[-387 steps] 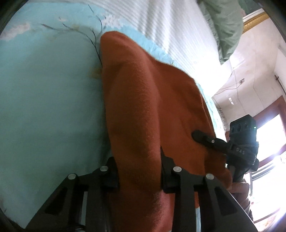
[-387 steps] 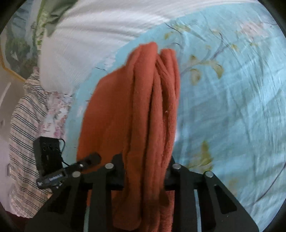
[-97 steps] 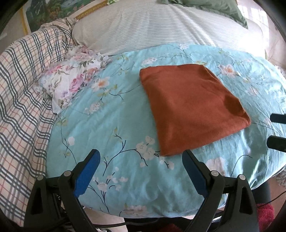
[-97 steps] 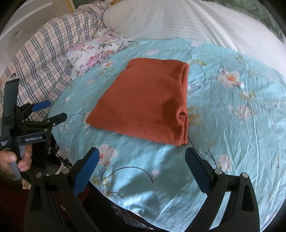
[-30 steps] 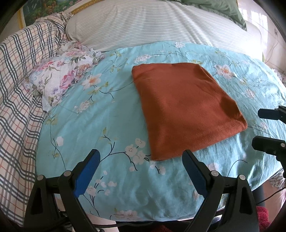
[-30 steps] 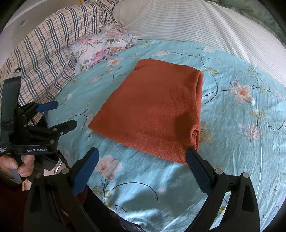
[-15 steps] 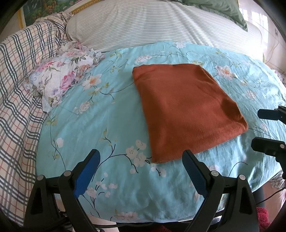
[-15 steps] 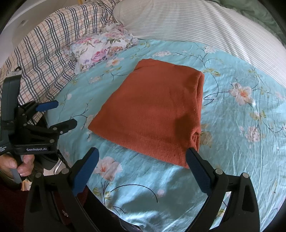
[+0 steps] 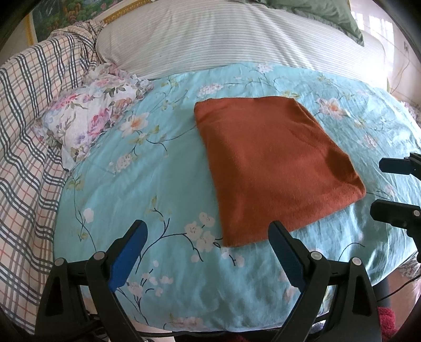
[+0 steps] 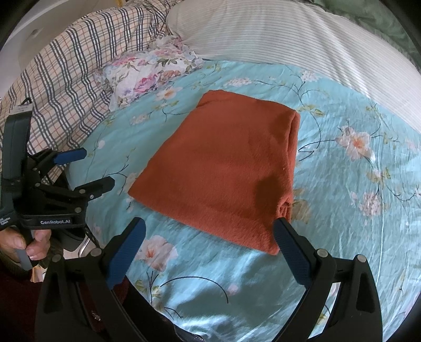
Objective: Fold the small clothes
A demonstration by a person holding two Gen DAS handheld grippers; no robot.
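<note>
So on the far left of the left wrist view there's a plaid checked blanket bunched up along the edge, with a small white floral-print cloth crumpled right against it in the upper left. Everything sits on a bed covered in a light turquoise sheet with a blossom-branch print, and a big white pinstriped pillow runs across the top of the frame with a bit of green fabric behind it in the upper right.

The task's thing, a rust-orange fleecy garment folded into a flat rectangle, lies on the sheet a bit right of centre, nothing touching it. The left tool is at the bottom of the frame with its blue-padded fingers spread wide apart and empty, hanging off the near edge of the bed; its right pad sits just in front of the garment's near corner. At the right edge the black tips of the right tool poke in, also apart.

In the right wrist view, the person's hand grips the left tool's handle at the lower left. The folded garment is dead centre, layered fold edge on its right side. The right tool is wide apart at the bottom, holding nothing.
</note>
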